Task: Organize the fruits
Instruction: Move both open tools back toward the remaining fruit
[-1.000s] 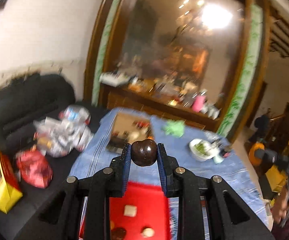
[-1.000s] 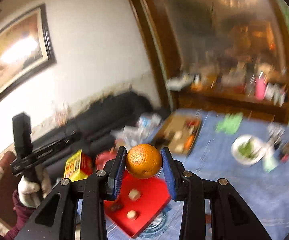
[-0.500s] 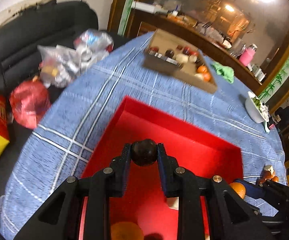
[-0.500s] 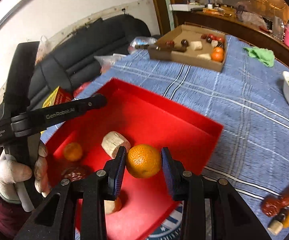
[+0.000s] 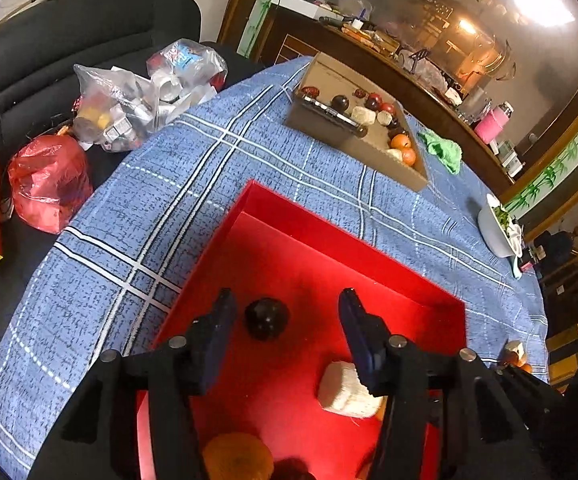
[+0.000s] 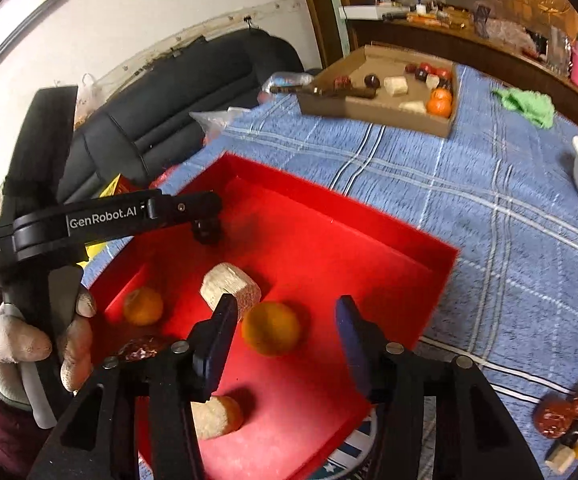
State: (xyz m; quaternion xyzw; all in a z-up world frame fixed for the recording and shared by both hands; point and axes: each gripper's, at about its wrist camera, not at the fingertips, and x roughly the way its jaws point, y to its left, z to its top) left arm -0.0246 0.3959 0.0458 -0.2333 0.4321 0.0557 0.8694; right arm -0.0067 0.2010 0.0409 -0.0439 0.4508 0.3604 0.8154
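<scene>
Red tray (image 5: 329, 240) takes both drops: left claw (image 5: 285, 320) gapes wide, dark fruit (image 5: 267, 318) lying free between; right claw (image 6: 285, 332) wide, orange (image 6: 271, 332) loose. Next, loose fruits at four o'clock (image 6: 565, 412).

red tray (image 5: 309, 216): smooth, slight sheen, card or plastic, cannot tell. tablecloth (image 5: 161, 184): woven blue cloth, matt. dark fruit (image 5: 267, 318): glossy skin. orange (image 6: 271, 328): matt, blurred. pale chunk (image 5: 345, 392): rough, fibrous. cardboard box (image 5: 369, 156) at 1 o'clock: matt brown. bags (image 5: 121, 100) at 10 o'clock: crinkled shiny plastic. left gripper (image 5: 285, 332): matt black plastic, metal screws.
</scene>
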